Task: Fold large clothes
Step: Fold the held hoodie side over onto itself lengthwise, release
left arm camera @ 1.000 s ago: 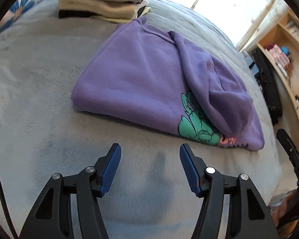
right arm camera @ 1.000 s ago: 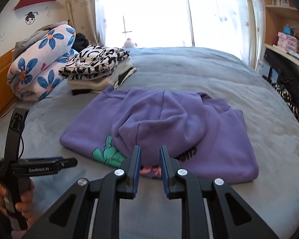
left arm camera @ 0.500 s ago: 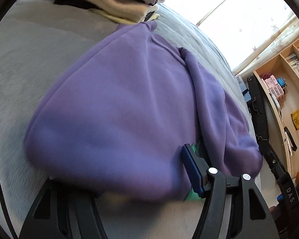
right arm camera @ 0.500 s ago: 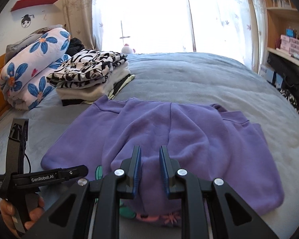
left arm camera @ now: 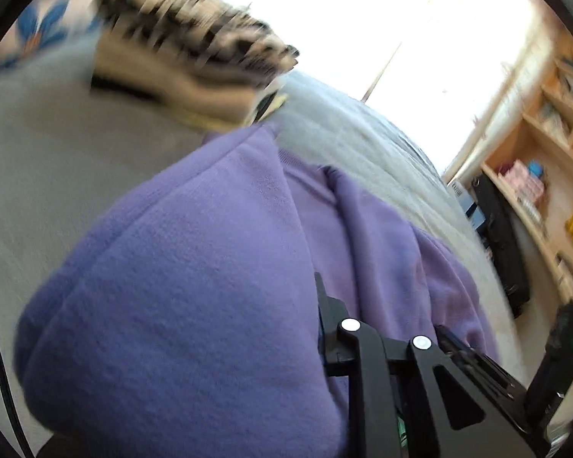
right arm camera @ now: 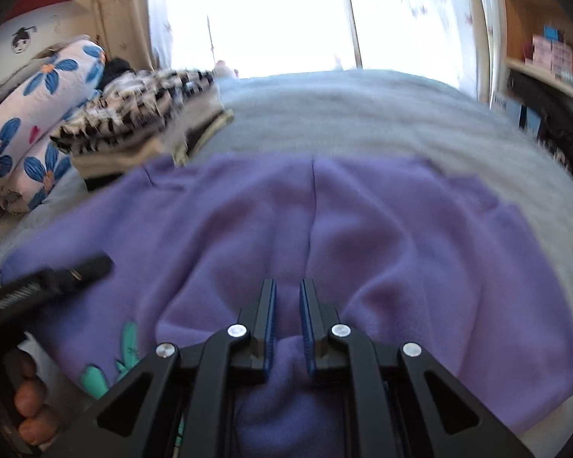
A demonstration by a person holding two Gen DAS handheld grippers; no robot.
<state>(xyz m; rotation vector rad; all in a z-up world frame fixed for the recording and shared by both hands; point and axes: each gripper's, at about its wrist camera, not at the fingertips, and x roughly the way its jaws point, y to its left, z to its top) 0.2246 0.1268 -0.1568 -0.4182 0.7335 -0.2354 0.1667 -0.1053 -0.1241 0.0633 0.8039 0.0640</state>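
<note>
At far left a floral bolster [right arm camera: 38, 114] is seen against the wall, with a stack of folded clothes [right arm camera: 141, 114] just beside it on the grey bed [right arm camera: 363, 114]. The purple hoodie [right arm camera: 324, 229] is spread across the bed near the stack, its green print [right arm camera: 110, 362] at the near left corner. The left gripper [left arm camera: 317, 305] is shown closing; purple cloth is bunched over one finger [left arm camera: 328, 320] and hides the other, so contact by the pads cannot be told. The right gripper [right arm camera: 287, 305] is shown closing, a narrow gap remaining, with a fold of the hoodie lying between its fingers. Wooden shelves [left arm camera: 546, 175] are seen at right.
</note>
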